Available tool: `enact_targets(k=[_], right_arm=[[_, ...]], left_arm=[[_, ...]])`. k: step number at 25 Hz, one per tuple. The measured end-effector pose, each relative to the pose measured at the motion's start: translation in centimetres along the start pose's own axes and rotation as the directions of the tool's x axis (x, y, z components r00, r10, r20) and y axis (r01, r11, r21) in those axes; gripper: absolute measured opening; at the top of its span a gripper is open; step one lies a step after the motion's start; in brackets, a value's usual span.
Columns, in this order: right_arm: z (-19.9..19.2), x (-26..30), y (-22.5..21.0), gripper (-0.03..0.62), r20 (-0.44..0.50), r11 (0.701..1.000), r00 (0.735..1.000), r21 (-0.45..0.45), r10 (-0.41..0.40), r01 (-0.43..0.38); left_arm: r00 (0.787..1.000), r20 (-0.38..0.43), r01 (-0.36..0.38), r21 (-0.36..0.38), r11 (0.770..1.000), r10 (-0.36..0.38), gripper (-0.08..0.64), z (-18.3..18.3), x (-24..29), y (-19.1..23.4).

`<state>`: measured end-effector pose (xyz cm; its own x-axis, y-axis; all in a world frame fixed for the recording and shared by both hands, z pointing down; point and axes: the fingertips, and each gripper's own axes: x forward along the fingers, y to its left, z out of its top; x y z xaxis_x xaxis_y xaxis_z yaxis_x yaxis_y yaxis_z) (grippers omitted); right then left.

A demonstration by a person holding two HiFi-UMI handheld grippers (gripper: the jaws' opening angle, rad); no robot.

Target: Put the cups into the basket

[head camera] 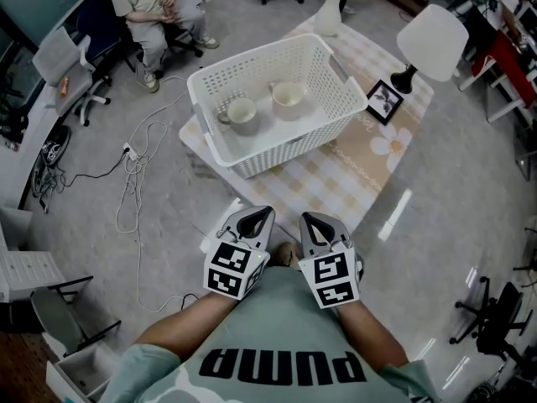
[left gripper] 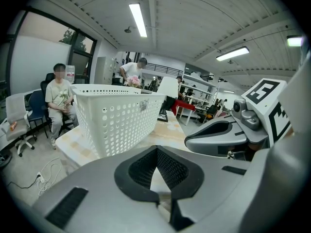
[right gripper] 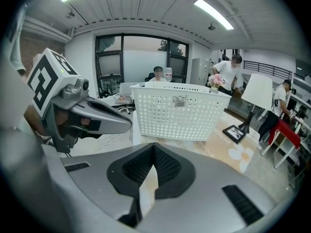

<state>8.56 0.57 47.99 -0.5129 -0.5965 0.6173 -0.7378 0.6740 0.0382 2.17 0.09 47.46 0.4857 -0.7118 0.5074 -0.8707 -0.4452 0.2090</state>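
A white perforated basket (head camera: 220,78) stands on the low table (head camera: 336,183) with the checked cloth. Two cups sit upright inside it: a greyish one (head camera: 242,114) at the left and a white one (head camera: 288,96) at the right. My left gripper (head camera: 254,219) and right gripper (head camera: 312,223) hover side by side in front of the table's near corner, both shut and empty. The left gripper view shows the basket (left gripper: 116,120) beyond the shut left gripper (left gripper: 156,149). The right gripper view has the basket (right gripper: 180,110) past the shut right gripper (right gripper: 153,147). The cups are hidden in both gripper views.
A vase of pink flowers (head camera: 331,7), a white-shaded lamp (head camera: 432,40) and a black picture frame (head camera: 384,101) share the table behind and right of the basket. Cables (head camera: 138,166) trail on the floor at left. A person (head camera: 155,7) sits on a chair beyond.
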Motion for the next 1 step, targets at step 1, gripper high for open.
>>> enact_targets(k=[1], right_arm=[[-0.07,0.04,0.0,0.011,-0.001,1.0,1.0,0.001,0.0,0.0]], left_arm=[[1.0,-0.001,0.0,-0.002,1.0,0.0,0.005,-0.05,0.04,0.02]])
